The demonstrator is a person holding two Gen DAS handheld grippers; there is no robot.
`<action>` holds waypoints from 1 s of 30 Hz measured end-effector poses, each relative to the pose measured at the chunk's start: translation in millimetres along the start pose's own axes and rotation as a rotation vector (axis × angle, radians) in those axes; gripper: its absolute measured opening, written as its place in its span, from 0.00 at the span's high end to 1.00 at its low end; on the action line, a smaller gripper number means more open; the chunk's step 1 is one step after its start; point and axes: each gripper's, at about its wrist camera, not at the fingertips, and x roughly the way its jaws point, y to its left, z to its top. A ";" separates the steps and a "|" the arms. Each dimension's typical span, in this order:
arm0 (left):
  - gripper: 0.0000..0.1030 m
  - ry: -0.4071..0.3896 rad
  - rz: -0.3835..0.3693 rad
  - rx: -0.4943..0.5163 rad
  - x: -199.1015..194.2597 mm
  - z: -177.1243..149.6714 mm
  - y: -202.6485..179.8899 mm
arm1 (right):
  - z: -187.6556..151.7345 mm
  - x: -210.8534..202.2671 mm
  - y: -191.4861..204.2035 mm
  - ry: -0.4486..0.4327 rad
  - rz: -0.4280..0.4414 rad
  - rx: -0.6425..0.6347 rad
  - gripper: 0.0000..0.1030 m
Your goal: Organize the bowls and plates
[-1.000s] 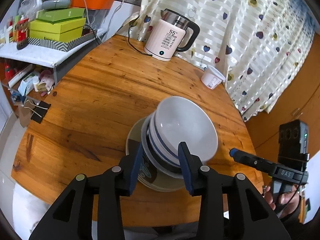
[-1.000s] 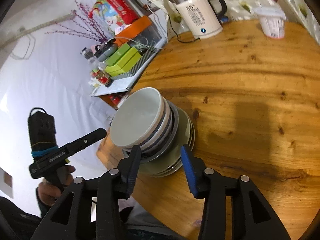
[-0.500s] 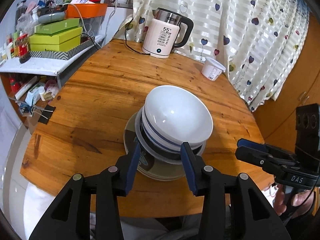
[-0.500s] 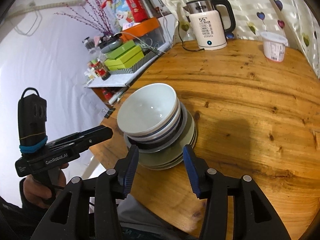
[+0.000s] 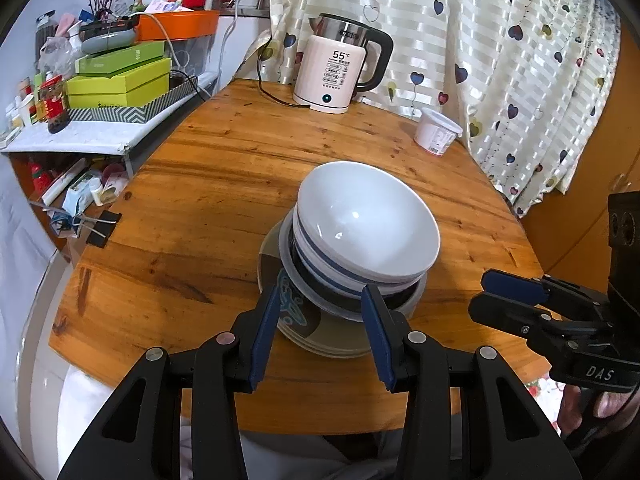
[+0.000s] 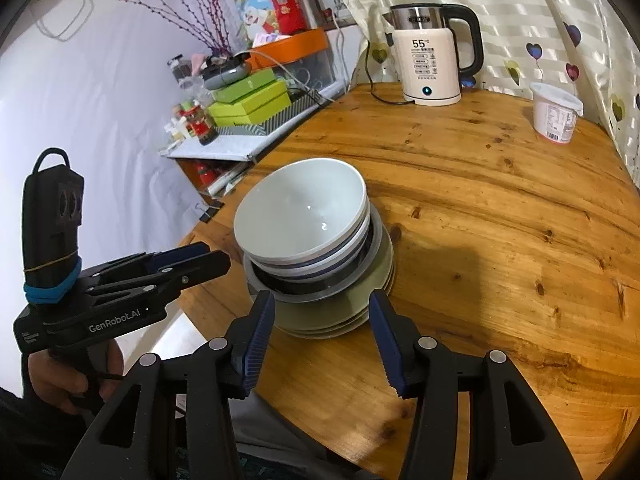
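A stack stands near the front edge of the round wooden table (image 5: 200,216): a white bowl (image 5: 366,228) on top, nested in blue-striped bowls (image 5: 320,264), on a grey dish and olive plates (image 5: 320,332). The stack also shows in the right wrist view, with the white bowl (image 6: 300,212) above the plates (image 6: 340,316). My left gripper (image 5: 320,300) is open and empty, its jaws just in front of the stack. My right gripper (image 6: 322,308) is open and empty, in front of the plates. It also shows in the left wrist view (image 5: 504,296) at the right.
A pink electric kettle (image 5: 340,76) with its cord stands at the table's back. A white yoghurt tub (image 5: 436,132) sits at the back right. A cluttered shelf with green boxes (image 5: 120,84) is left of the table. A curtain (image 5: 500,40) hangs behind.
Both grippers have drawn back and levelled out, away from the stack. The bowls and plates have stayed in place on the table.
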 end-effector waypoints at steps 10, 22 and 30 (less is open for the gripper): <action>0.58 0.015 0.077 0.046 7.1 -5.1 -5.0 | 2.8 11.6 9.3 0.021 -0.017 -0.048 0.52; 0.58 0.033 0.090 0.036 12.6 -8.2 0.7 | 3.7 21.3 14.5 0.041 -0.034 -0.073 0.51; 0.58 0.053 0.087 0.027 18.1 -7.6 4.5 | 4.4 27.3 14.9 0.055 -0.033 -0.075 0.51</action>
